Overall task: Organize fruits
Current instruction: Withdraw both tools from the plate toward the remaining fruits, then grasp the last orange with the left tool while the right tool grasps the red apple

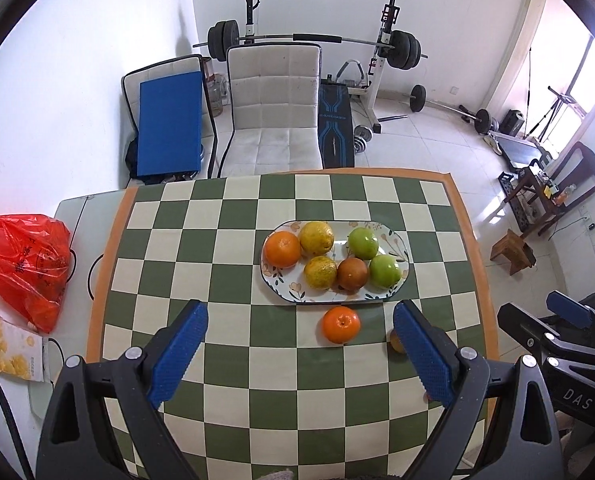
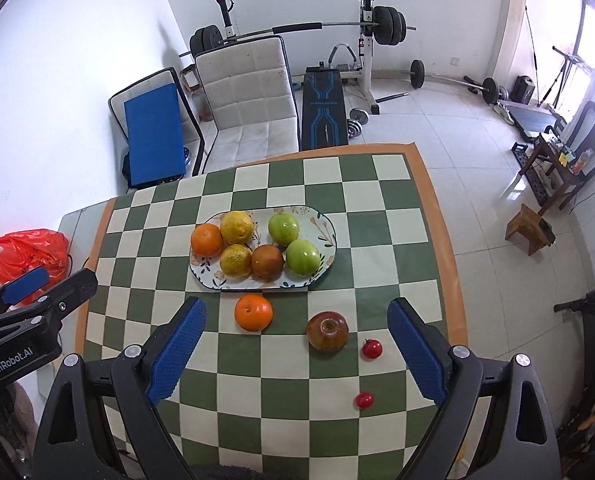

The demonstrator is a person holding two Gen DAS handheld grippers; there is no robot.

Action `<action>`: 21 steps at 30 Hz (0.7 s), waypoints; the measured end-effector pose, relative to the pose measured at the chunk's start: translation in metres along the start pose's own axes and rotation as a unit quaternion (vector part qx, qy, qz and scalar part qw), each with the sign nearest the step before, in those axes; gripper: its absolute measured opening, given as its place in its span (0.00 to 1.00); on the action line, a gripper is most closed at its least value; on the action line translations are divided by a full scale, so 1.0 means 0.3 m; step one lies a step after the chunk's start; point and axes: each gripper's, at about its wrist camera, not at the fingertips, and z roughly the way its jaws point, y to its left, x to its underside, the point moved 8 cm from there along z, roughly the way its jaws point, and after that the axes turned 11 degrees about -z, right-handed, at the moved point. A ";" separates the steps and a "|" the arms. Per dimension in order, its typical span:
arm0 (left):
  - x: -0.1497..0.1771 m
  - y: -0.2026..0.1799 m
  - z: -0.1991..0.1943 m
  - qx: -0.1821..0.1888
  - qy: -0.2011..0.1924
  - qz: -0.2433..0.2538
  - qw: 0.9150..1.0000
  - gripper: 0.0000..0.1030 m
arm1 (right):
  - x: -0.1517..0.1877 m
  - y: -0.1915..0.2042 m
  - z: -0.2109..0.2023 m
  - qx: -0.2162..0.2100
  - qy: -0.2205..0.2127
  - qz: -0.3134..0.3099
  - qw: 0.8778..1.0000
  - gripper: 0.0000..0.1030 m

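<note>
An oval flowered plate (image 1: 403,276) (image 2: 325,232) on the checkered cloth holds an orange, two yellow citrus, a brown fruit and two green apples. A loose orange (image 1: 341,324) (image 2: 253,313) lies just in front of the plate. A red apple (image 2: 327,330) and two small red tomatoes (image 2: 372,348) (image 2: 364,400) lie to its right; in the left wrist view the apple (image 1: 395,342) is mostly hidden behind a finger. My left gripper (image 1: 299,344) is open above the cloth, short of the orange. My right gripper (image 2: 295,340) is open, with the loose orange and apple ahead between its fingers.
A red plastic bag (image 1: 21,264) and a snack packet (image 1: 5,348) sit on the table's left part. The cloth's orange border (image 2: 437,240) marks the right edge. A white chair (image 1: 273,108), weight bench and barbell rack stand beyond the table.
</note>
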 end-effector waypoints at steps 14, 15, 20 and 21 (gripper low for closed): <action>0.059 0.016 0.321 -0.061 0.072 0.004 0.995 1.00 | 0.169 -0.167 0.502 -0.040 0.130 0.088 0.987 0.94; 0.077 0.019 0.367 -0.067 0.086 0.004 0.994 1.00 | 0.194 -0.174 0.558 -0.043 0.145 0.093 0.984 0.94; 0.184 0.019 0.586 -0.087 0.171 0.002 0.981 1.00 | 0.313 -0.173 0.830 -0.064 0.210 0.106 0.970 0.93; 0.199 0.015 0.616 -0.088 0.184 0.000 0.979 1.00 | 0.329 -0.168 0.862 -0.067 0.216 0.103 0.969 0.93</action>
